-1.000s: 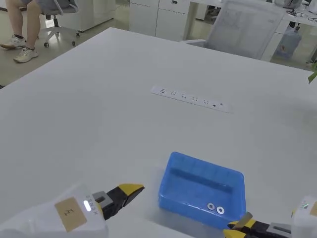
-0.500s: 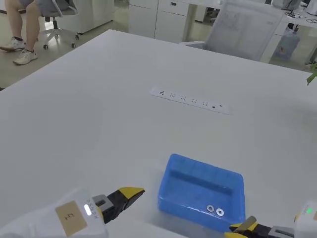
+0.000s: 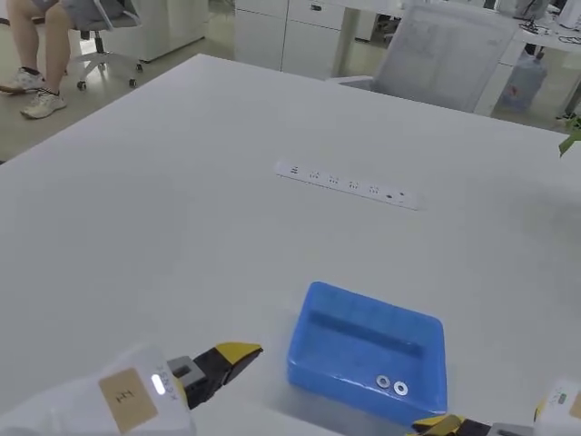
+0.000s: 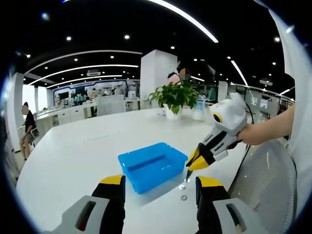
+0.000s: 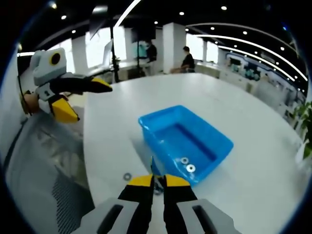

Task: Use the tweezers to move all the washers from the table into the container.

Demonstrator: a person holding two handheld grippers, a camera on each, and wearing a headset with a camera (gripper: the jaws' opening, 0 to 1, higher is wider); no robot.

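Your right hand-held gripper [image 5: 156, 180] looks clamped on the tweezers [image 4: 186, 175], tip just over a washer [image 4: 182, 186] on the table [image 4: 73, 161] beside the container [image 5: 161, 141]. Two more sit inside. Left hand-held gripper [image 4: 158, 183] is wide open and empty.

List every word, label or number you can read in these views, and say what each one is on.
No text here can be read.
Tan label on the left hand-held gripper: one dark mark, too blurred to read.
Power strip on the table: small dark marks along it, too small to read.
Blue container: no print visible on it.
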